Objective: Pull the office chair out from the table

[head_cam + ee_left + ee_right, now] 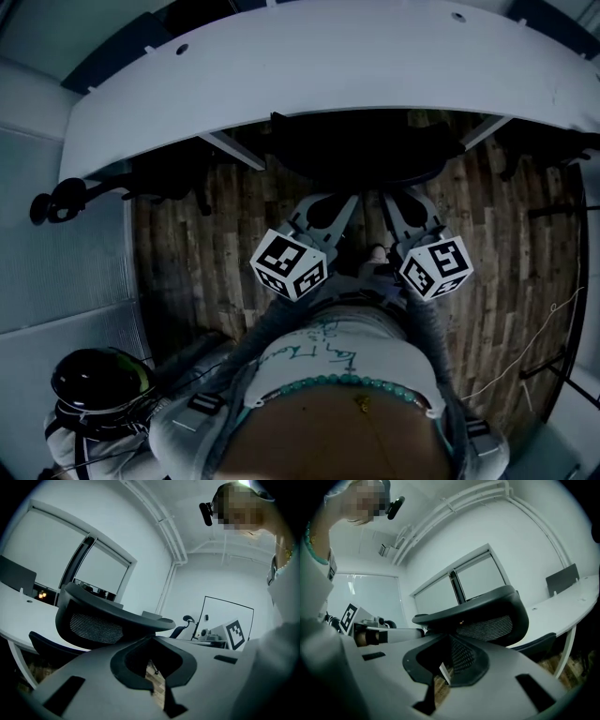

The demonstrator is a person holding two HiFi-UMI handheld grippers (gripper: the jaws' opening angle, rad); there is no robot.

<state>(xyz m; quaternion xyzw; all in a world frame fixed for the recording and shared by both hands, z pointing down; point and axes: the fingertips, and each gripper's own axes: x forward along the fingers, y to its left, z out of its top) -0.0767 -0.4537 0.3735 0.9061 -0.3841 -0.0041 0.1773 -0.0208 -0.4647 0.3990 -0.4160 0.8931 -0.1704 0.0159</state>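
The black office chair [356, 150] sits tucked under the white curved table [309, 70], with only its back and seat edge showing. My left gripper [323, 211] and right gripper [405, 211] point at the chair's back from the near side, side by side, both shut with nothing between their jaws. In the left gripper view the mesh chair back [101, 620] rises just beyond the left gripper [151, 638]. From the right gripper [448, 635] the same chair back [487, 616] fills the middle of the view. Whether either tip touches the chair I cannot tell.
Wood-pattern floor [216, 244] lies under the table. Another dark chair's arm [56, 202] pokes out at the left and dark chair parts [553, 150] stand at the right. A black helmet-like object [98, 380] rests at lower left. A thin cable [525, 352] crosses the floor at right.
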